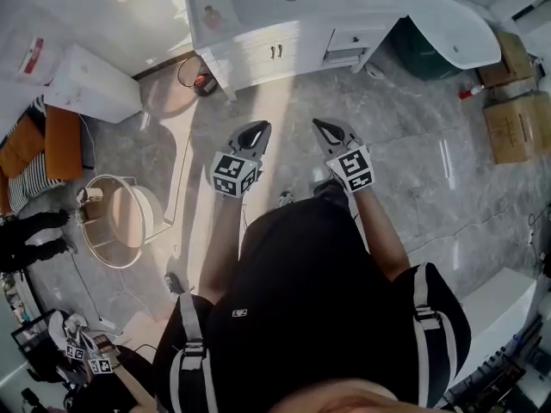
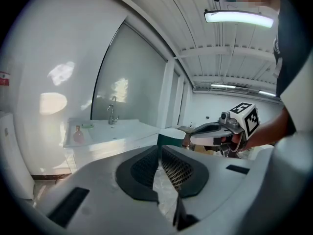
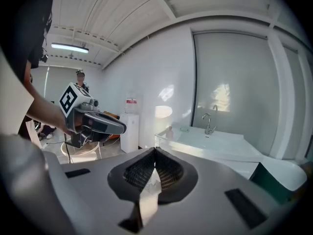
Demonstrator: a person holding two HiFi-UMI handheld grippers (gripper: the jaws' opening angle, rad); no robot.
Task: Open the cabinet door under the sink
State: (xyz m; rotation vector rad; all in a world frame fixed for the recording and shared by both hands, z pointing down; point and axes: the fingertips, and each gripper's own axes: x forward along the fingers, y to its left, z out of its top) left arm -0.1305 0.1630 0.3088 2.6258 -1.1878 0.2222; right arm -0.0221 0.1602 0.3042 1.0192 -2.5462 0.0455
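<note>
head: overhead, steeply down | gripper views: level, along own jaws | shared: sink cabinet [image 1: 275,50], well ahead

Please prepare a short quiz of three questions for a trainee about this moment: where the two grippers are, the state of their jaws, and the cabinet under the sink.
1. True or false: the left gripper touches the cabinet doors under the sink.
2. Choose one. What is between the jaws of the right gripper? A: a door handle. B: nothing. C: a cloth.
3. Short answer: are the two cabinet doors open or closed?

Key: 1 false, because it is held well short of them; 2 B, because the jaws are together and empty; 3 closed.
</note>
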